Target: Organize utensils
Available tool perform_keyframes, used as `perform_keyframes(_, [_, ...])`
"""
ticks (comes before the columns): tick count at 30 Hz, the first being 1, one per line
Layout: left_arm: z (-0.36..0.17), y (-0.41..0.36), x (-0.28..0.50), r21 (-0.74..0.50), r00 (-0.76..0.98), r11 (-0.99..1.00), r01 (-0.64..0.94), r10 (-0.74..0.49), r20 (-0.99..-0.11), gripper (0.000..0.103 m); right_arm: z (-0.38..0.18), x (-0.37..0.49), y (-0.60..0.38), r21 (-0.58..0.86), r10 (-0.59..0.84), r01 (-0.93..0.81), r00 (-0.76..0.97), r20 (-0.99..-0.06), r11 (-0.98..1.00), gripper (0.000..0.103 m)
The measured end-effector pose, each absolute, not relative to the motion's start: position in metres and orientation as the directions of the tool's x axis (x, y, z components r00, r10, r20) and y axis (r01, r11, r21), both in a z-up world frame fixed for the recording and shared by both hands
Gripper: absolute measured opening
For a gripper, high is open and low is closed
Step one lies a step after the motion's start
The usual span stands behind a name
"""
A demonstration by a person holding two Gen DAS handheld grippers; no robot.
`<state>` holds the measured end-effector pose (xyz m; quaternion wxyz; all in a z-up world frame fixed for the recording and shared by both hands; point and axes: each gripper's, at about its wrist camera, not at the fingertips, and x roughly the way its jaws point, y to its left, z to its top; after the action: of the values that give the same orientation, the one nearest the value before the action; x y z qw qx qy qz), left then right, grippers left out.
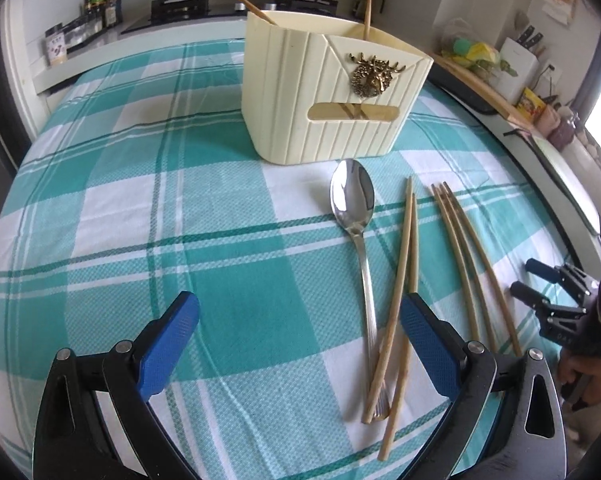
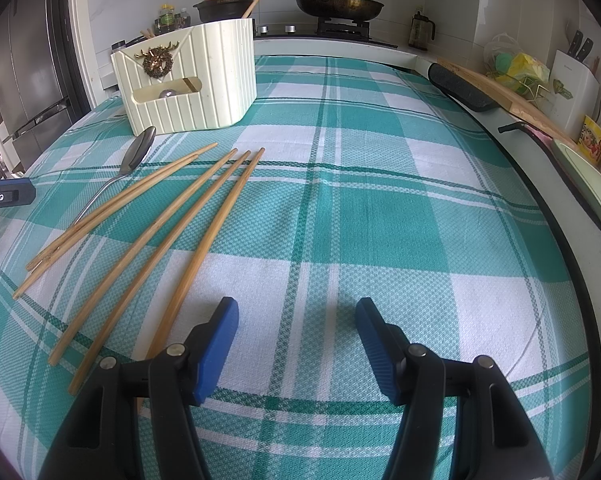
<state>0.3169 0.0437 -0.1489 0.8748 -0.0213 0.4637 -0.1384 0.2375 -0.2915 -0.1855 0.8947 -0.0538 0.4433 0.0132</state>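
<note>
The left gripper hangs low over the checked tablecloth with its blue fingers wide apart and nothing between them. The right gripper is in the same state, fingers spread and empty, above a bare part of the cloth.

Just in front of the left gripper lies the metal spoon, its handle toward the camera and its bowl toward the holder. Two chopsticks lie crossed over the end of the spoon handle. A little to the right, three more chopsticks lie close together, almost parallel; the outermost one passes under the left finger of the right gripper in the right wrist view.

Further away stands the cream utensil holder, upright, with a metal deer ornament on its front. Some chopsticks already stand inside it. Behind the table is the stove with a frying pan.

The step in hand seems to be choosing the next piece. I think it is better to take a chopstick first, because the crossed pair holds the spoon handle down. The gripper should close on the middle of one stick, lift it level, then tip it upright before lowering it into the holder, so the holder is not pushed over.
</note>
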Motion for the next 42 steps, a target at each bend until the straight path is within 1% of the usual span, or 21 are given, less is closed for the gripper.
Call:
perform_keyframes(6, [-0.164,0.012,0.347,-0.12,0.516,0.965,0.234,-0.228,-0.826,0.1,-0.186,0.237,-0.292,-0.085,-0.024,-0.071,0.607,-0.795,0.994,0.062])
perform_keyframes(8, [-0.173,0.003,0.351,-0.081,0.509,0.966,0.247,-0.2,-0.837,0.099,-0.186,0.237,-0.292,-0.084,-0.024,-0.071,0.607,-0.795,0.994,0.062])
perform_keyframes(9, [-0.176,-0.001,0.351,-0.048,0.514,0.968,0.248,-0.173,-0.84,0.093,-0.186,0.237,-0.291,-0.084,-0.024,-0.071,0.607,-0.795,0.994,0.062])
perform_keyframes(10, [-0.18,-0.003,0.352,-0.023,0.513,0.969,0.246,-0.151,-0.845,0.084,-0.186,0.237,-0.291,-0.084,-0.023,-0.071,0.607,-0.795,0.994,0.062])
perform_keyframes(11, [-0.183,-0.003,0.352,-0.015,0.513,0.97,0.242,-0.141,-0.846,0.082,-0.185,0.237,-0.292,-0.083,-0.023,-0.071,0.607,-0.795,0.994,0.062])
perform_keyframes(12, [-0.183,0.0,0.349,-0.021,0.534,0.97,0.241,-0.15,-0.832,0.076,-0.185,0.237,-0.292,-0.082,-0.022,-0.071,0.607,-0.795,0.994,0.062])
perform_keyframes(14, [-0.182,0.005,0.345,-0.034,0.548,0.971,0.239,-0.164,-0.82,0.053,-0.185,0.237,-0.292,-0.084,-0.023,-0.071,0.607,-0.795,0.994,0.062])
perform_keyframes(15, [-0.182,0.007,0.343,-0.038,0.553,0.97,0.239,-0.168,-0.816,0.024,-0.185,0.237,-0.291,-0.085,-0.024,-0.071,0.606,-0.795,0.994,0.063])
perform_keyframes(16, [-0.181,0.01,0.342,-0.038,0.551,0.972,0.232,-0.163,-0.818,0.006,-0.185,0.237,-0.292,-0.085,-0.025,-0.071,0.607,-0.795,0.994,0.063])
perform_keyframes(20, [-0.181,0.033,0.331,-0.113,0.556,0.981,0.157,-0.182,-0.811,0.005,-0.186,0.237,-0.292,-0.085,-0.025,-0.07,0.607,-0.794,0.994,0.063])
perform_keyframes(24, [-0.18,0.052,0.305,-0.133,0.57,0.99,0.054,-0.139,-0.81,0.005,-0.179,0.232,-0.295,-0.06,-0.019,-0.044,0.634,-0.773,0.997,0.063])
perform_keyframes(26, [-0.18,0.058,0.288,-0.132,0.574,0.991,0.007,-0.112,-0.811,0.005,-0.17,0.226,-0.292,-0.013,0.026,-0.056,0.643,-0.765,0.998,0.063])
perform_keyframes(29, [-0.18,0.06,0.263,-0.12,0.581,0.992,-0.034,-0.078,-0.81,0.005,-0.161,0.227,-0.273,0.076,0.134,-0.121,0.611,-0.78,0.99,0.063])
perform_keyframes(31, [-0.181,0.059,0.252,-0.119,0.588,0.992,-0.05,-0.067,-0.806,0.005,-0.163,0.23,-0.256,0.065,0.145,-0.154,0.585,-0.798,0.986,0.063])
perform_keyframes(34, [-0.181,0.059,0.243,-0.122,0.598,0.991,-0.055,-0.065,-0.798,0.005,-0.175,0.237,-0.237,-0.022,0.076,-0.169,0.547,-0.833,0.985,0.06])
perform_keyframes(35, [-0.181,0.059,0.241,-0.122,0.599,0.991,-0.054,-0.066,-0.798,0.005,-0.179,0.238,-0.233,-0.032,0.067,-0.175,0.535,-0.842,0.984,0.057])
perform_keyframes(37, [-0.182,0.06,0.24,-0.123,0.603,0.991,-0.048,-0.069,-0.795,0.006,-0.185,0.236,-0.229,-0.037,0.069,-0.19,0.521,-0.851,0.981,0.047])
perform_keyframes(38, [-0.182,0.06,0.24,-0.121,0.605,0.992,-0.046,-0.069,-0.793,0.007,-0.185,0.234,-0.225,-0.078,0.04,-0.198,0.53,-0.847,0.977,0.043])
perform_keyframes(39, [-0.182,0.061,0.239,-0.122,0.607,0.991,-0.046,-0.07,-0.791,0.007,-0.185,0.231,-0.223,-0.108,0.018,-0.202,0.539,-0.842,0.973,0.035])
perform_keyframes(40, [-0.182,0.061,0.239,-0.126,0.61,0.991,-0.048,-0.071,-0.789,0.007,-0.184,0.23,-0.225,-0.11,0.012,-0.195,0.538,-0.843,0.975,0.021])
perform_keyframes(42, [-0.182,0.061,0.238,-0.13,0.614,0.99,-0.051,-0.072,-0.786,0.007,-0.183,0.228,-0.232,-0.117,-0.012,-0.161,0.54,-0.842,0.98,0.01])
